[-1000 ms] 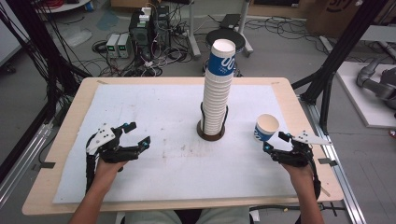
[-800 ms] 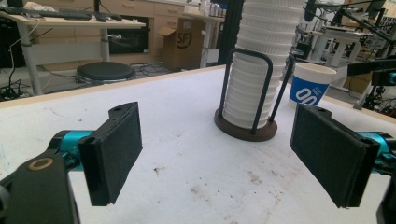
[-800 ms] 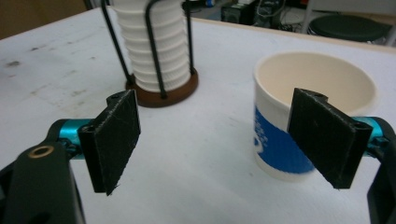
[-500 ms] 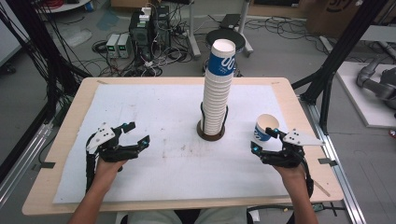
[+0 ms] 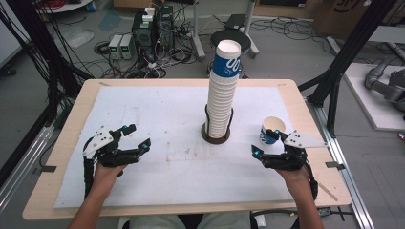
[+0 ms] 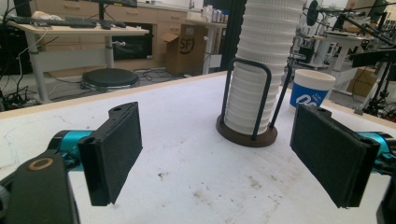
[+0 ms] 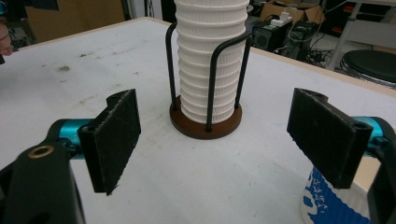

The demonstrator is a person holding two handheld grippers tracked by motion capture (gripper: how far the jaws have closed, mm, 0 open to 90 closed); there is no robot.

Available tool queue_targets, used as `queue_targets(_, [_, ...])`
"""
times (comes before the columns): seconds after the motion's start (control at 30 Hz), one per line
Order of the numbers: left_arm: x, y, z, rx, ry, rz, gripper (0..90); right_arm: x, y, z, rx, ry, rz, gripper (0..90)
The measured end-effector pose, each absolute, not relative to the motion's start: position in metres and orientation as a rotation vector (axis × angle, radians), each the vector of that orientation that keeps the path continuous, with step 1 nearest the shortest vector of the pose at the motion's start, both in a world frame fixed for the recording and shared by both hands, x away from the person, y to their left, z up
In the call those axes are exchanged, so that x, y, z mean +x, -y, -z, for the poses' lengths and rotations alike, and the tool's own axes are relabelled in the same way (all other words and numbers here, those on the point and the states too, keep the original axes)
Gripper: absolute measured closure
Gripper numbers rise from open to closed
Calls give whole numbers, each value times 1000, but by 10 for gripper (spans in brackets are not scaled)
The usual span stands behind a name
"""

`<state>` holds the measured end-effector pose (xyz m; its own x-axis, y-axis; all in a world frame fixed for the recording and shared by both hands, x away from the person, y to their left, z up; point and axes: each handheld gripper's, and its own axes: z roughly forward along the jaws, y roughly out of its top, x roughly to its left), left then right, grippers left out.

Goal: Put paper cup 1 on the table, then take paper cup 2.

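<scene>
Two grippers, left gripper [image 5: 135,136] and right gripper [image 5: 265,143], sit spread wide on the bench [image 5: 67,143], the right just beside a loose paper cup [image 5: 271,130].

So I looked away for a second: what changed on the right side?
The right claw swung left toward the stack, so the loose cup now stands just behind its right jaw, ungripped, in its old place. The left claw stayed open and still.

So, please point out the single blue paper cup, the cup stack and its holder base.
single blue paper cup [image 5: 270,132], high view, blue side wall.
cup stack [image 5: 221,102], high view, ribbed white middle.
holder base [image 7: 205,127], right gripper view, brown front rim.
</scene>
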<state>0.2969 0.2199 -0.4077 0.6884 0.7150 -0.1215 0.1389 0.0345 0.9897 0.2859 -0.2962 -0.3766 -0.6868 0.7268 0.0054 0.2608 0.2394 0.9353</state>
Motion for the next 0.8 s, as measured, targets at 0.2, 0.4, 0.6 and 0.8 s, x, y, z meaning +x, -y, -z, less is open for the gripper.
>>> queue_targets(0.2, [298, -216, 406, 1492, -733, -486, 166, 284, 299, 378, 897, -2086, -1451, 178])
queue_targets(0.4, [297, -212, 404, 1488, -717, -454, 166, 283, 302, 380, 908, -2089, -1450, 178])
queue_targets(0.6, [299, -208, 387, 1500, -665, -398, 166, 282, 302, 380, 893, -2112, -1455, 178])
queue_targets(0.8, [307, -196, 359, 1547, -603, -354, 165, 280, 302, 377, 888, -2116, -1462, 178])
